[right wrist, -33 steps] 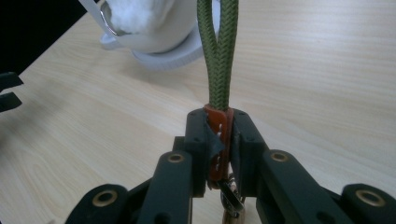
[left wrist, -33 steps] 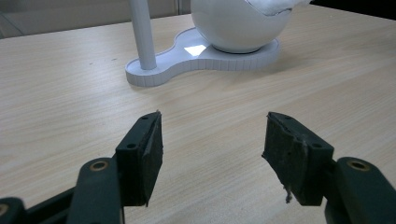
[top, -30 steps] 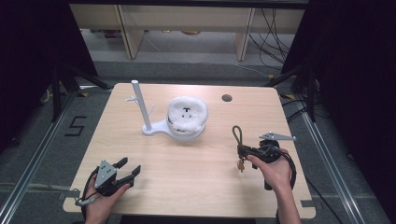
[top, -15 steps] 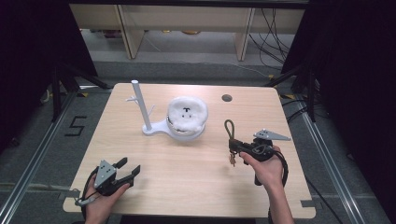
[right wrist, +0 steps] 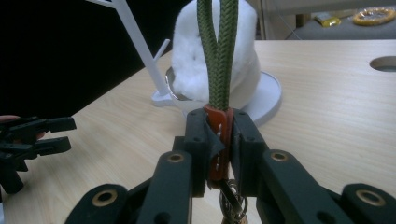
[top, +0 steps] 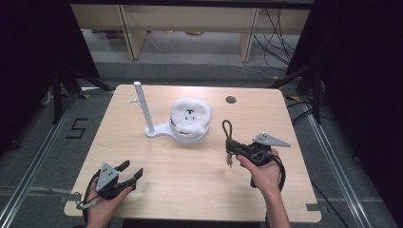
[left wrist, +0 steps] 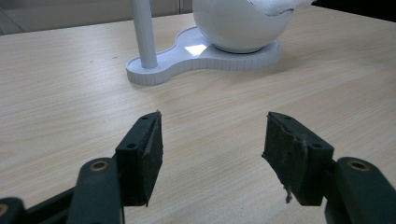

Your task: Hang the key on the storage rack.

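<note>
Jaws of the right gripper (right wrist: pixel 219 149) are clamped on the brown leather tab of a green braided cord keychain (right wrist: pixel 218 51), held upright above the table near the white branched stand (top: pixel 142 107). Carrying is judged the step in hand — next, the loop must be steered over a branch. The left gripper (top: pixel 124 175) rests with jaws apart, holding nothing.

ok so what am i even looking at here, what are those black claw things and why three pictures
The black claws are hand-held grippers: a person holds one in each hand at a wooden table. One picture is from a camera fixed above, looking down. The other two are from small cameras riding on the grippers, looking along their own jaws.

On the table stands a white stand with an upright post and small branches, and on its base sits a white fluffy ball-shaped thing.

The left gripper is open, with nothing between its jaws. The right gripper is shut on a keychain: a green cord loop with a reddish-brown tab and metal rings hanging below. The loop points up, toward the stand.
</note>
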The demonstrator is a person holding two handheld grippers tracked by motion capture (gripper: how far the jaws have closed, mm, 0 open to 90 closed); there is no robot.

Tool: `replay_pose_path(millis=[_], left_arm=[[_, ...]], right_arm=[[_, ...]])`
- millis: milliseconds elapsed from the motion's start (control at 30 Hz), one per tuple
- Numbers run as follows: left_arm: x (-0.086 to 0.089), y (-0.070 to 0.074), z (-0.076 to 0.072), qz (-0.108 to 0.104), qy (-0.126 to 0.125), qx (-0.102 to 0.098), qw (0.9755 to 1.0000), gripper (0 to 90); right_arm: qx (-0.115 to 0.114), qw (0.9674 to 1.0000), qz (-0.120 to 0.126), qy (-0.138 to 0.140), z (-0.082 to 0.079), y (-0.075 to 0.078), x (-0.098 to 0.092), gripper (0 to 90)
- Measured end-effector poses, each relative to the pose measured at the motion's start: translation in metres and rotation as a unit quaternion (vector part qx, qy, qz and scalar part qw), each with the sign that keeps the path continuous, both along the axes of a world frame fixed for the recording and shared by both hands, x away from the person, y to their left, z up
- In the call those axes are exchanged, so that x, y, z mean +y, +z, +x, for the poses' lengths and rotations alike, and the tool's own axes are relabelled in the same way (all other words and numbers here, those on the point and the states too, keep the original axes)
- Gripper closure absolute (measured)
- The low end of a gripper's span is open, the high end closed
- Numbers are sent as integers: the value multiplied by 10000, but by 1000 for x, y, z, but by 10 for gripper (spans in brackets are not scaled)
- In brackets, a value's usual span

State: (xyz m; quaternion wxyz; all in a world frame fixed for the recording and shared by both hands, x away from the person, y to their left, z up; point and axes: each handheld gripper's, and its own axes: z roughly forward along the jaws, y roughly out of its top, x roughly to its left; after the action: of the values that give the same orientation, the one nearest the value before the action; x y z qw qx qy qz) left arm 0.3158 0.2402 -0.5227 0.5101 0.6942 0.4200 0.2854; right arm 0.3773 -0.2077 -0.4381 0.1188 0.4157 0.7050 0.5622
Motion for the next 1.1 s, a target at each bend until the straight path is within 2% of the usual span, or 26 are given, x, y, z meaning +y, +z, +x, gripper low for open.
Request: replay_pose_path(millis=[33, 67, 133, 200, 233, 267, 300, 333, 367, 400, 433, 500, 533, 567, 600, 633, 700, 733, 767, 800, 833, 900, 967, 1000, 1100], left_arm=[[0, 0, 0, -29, -4, -13, 10000, 368], [0, -1, 1, -53, -49, -55, 10000, 368], [1, 0, 0, -19, 9, 7, 10000, 367], [1, 0, 0, -25, 7, -19, 10000, 366], [1, 0, 0, -21, -5, -20, 10000, 366], [1, 0, 0, -24, -1, -24, 10000, 365], [1, 0, 0, -23, -1, -20, 10000, 365], [1, 0, 0, -23, -8, -12, 10000, 364], [1, 0, 0, -24, -10, -11, 10000, 362], [1, 0, -1, -43, -2, -16, 10000, 359], [1, 0, -1, -84, 2, -34, 10000, 358], [2, -1, 0, -117, -6, -54, 9999, 357], [2, 0, -2, -90, 39, 1, 10000, 357], [3, 0, -1, -149, 20, -32, 9999, 357], [3, 0, -1, -145, 44, -3, 9999, 357], [3, 0, -1, -148, 36, 1, 9999, 357], [3, 0, -1, -154, 26, 27, 9999, 355], [3, 0, -2, -175, 33, 47, 9998, 352], [3, 0, -1, -236, -25, 15, 9997, 350], [3, 2, -2, -187, 13, 71, 9998, 348], [3, 3, -1, -262, -44, -6, 9996, 347], [2, 7, -1, -294, -83, 2, 9995, 346], [1, 12, -2, -276, -175, -19, 9995, 355], [1, 14, -2, -242, -164, 2, 9996, 360], [0, 20, -2, -305, -254, -95, 9992, 370]], right_arm=[[43, 9999, 92, -9, -2, -1, 3, 795], [-31, 9999, 77, 63, 0, -1, 4, 795], [-106, 9999, 105, 61, 0, -3, 8, 795], [-144, 9998, 150, 66, 0, -4, 10, 795], [-15, 9998, 196, 37, -2, -3, 12, 795], [-164, 9997, 143, 54, 1, -5, 13, 795], [-173, 9997, 149, 78, 0, -5, 13, 795], [-2, 9998, 179, 42, -3, -4, 14, 795], [-243, 9996, 50, 109, 1, -5, 13, 795], [-159, 9998, 80, 120, -1, -5, 15, 795], [-194, 9998, 56, 75, 0, -6, 16, 795], [-124, 9998, 132, 106, -1, -5, 18, 795], [-281, 9995, 65, 137, 1, -5, 19, 795], [-252, 9995, 177, 111, 0, -5, 23, 795], [-284, 9995, 76, 127, 0, -4, 24, 795], [-296, 9994, 150, 122, -1, -4, 26, 795], [-370, 9991, 88, 191, 0, -3, 29, 795], [-485, 9986, 111, 169, -1, -2, 32, 795], [-506, 9987, -2, 117, -1, -1, 33, 795], [-593, 9981, 82, 159, 0, 0, 36, 796], [-572, 9982, 97, 139, -1, 1, 38, 795], [-610, 9979, 90, 181, 1, 2, 42, 795], [-549, 9982, 106, 204, 1, 3, 46, 795], [-670, 9974, 38, 250, 3, 3, 48, 795], [-584, 9977, 146, 296, 3, 4, 55, 795]])
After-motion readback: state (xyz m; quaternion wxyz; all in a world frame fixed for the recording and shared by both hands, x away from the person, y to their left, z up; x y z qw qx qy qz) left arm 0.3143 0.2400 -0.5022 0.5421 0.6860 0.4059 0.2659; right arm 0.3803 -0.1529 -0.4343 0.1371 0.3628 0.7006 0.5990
